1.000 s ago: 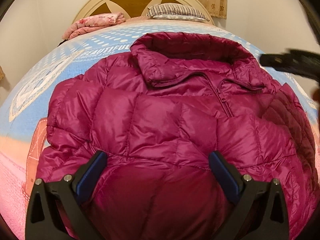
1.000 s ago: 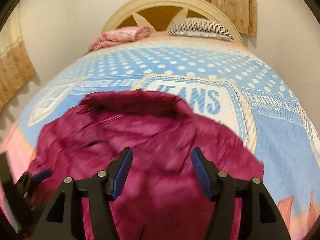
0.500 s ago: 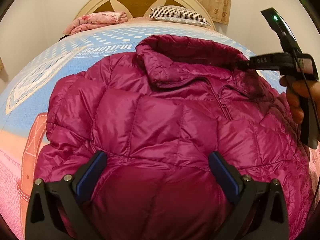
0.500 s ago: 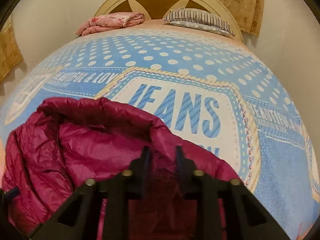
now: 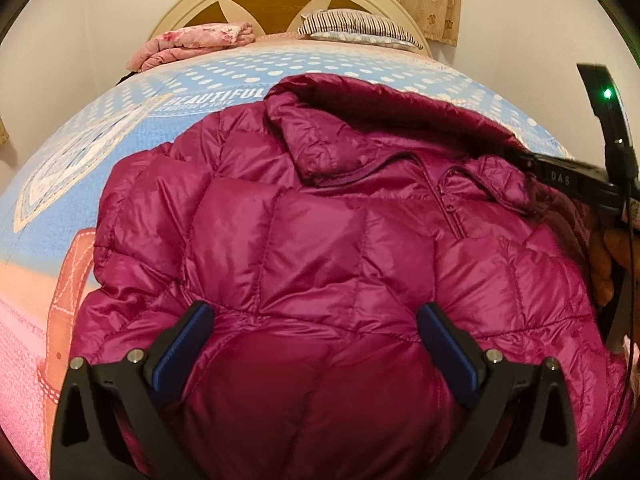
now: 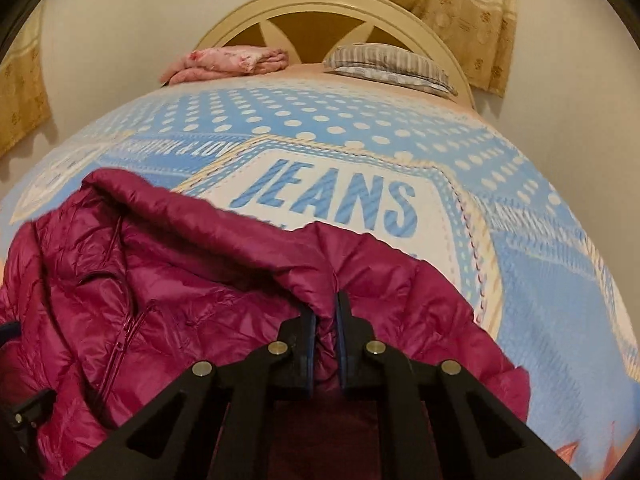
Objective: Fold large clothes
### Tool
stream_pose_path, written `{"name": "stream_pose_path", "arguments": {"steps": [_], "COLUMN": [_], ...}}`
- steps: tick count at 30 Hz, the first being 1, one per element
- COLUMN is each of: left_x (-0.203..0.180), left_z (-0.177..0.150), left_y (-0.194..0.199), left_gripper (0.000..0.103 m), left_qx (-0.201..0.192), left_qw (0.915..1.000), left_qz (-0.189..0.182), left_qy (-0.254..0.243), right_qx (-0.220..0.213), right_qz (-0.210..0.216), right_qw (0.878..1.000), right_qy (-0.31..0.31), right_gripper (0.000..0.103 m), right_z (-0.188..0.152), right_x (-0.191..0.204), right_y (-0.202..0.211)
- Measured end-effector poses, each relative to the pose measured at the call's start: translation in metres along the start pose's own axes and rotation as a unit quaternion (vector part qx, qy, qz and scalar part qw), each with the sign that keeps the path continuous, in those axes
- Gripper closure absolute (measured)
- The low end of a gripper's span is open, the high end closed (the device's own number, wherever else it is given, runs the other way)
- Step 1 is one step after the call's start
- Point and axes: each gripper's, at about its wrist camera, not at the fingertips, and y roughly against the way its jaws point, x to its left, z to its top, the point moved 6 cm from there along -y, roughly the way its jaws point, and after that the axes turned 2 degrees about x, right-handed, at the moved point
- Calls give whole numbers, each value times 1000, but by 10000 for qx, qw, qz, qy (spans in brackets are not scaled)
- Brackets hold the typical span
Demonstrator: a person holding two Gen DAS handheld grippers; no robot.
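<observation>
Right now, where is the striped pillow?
The striped pillow lies at the bed's far end, right of the folded pink floral blanket, against the cream headboard in both views.

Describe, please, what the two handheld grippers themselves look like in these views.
Both are matte black plastic with triangular cut-outs and silver pivot pins. The left gripper and right gripper have blue pads on the inner faces of their fingers. Seen from the left wrist, the right unit's body bears pale lettering, a green light and a thin black cable. No sleeve shows.
</observation>
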Motion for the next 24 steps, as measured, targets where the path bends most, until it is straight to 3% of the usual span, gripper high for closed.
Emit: {"name": "stream_pose_path", "arguments": {"steps": [5,9,13,15,21,23,24], "left_x": [10,21,24,23,10,8,4], "left_z": [13,52,91,99,97,94,94], "left_y": [27,53,28,3,-46,-52,-50], "left_gripper": [0,0,0,0,40,71,79], "left_qx": [-246,-593,-415,-141,378,472,468], "left_qw": [9997,9981,9988,9993,9955,9935,9923], "left_qz": [-39,-65,-61,-54,-579,-707,-858], "left_qy": [75,158,246,328,649,757,764], "right_qx": [18,63,101,91,78,75,75], "right_qz": [137,238,233,254,363,368,366], "right_qw": [9995,9990,9990,9989,9981,9981,9981], "right_qy": [-293,-384,-372,-386,-489,-495,-498], "right_gripper": [95,95,95,95,95,95,95], "right_z": [-7,-9,-11,-11,-12,-13,-12], "right_x": [-9,-10,-9,-10,-13,-13,-14], "right_y": [-9,-12,-15,-15,-17,-17,-17]}}
